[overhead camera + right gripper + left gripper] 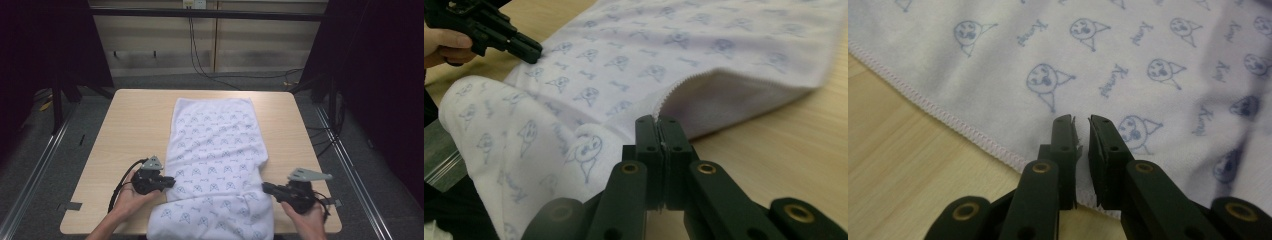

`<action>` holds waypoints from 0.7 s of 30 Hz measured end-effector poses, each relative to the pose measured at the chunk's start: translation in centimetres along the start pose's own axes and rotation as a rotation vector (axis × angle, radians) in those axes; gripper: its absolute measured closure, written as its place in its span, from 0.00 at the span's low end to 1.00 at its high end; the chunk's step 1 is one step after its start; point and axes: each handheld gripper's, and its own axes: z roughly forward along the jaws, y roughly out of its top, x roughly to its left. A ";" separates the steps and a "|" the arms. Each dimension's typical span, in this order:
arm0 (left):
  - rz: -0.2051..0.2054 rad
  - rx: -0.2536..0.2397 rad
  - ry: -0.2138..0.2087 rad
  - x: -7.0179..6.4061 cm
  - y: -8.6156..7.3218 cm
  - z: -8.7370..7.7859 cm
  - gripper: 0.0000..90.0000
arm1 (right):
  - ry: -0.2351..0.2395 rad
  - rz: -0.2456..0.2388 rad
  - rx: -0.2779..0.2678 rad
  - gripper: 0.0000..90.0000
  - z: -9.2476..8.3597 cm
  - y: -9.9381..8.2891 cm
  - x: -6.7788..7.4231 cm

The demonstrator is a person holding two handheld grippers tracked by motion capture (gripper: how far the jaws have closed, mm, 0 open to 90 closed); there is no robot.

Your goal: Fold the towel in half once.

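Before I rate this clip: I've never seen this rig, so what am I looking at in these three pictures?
A person stands at a wooden table with a hand-held claw in each hand. The high view looks down from above; the other two cameras ride on the claws.

A white towel with a blue print lies along the table, its near end hanging over the edge. The left claw sits over the towel's left hem, jaws nearly together, with no cloth visibly pinched. The right claw is shut at the right hem; whether it grips cloth is unclear.

Both forearms entered from below. Left gripper [169,181] pointed right, jaws narrowly apart. Right gripper [266,187] pointed left, jaws pressed together.
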 end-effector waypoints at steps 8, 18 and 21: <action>-0.045 -0.016 0.040 1.6 -0.7 -0.8 0.90 | -0.114 0.063 0.056 0.84 -3.4 -4.0 -1.7; -0.126 -0.055 -0.012 3.1 0.1 -0.2 0.76 | -0.065 -0.003 0.063 0.70 2.0 -0.3 -1.7; -0.130 -0.089 0.008 3.2 1.0 -0.1 0.72 | -0.029 -0.040 0.092 0.72 5.4 1.4 -1.9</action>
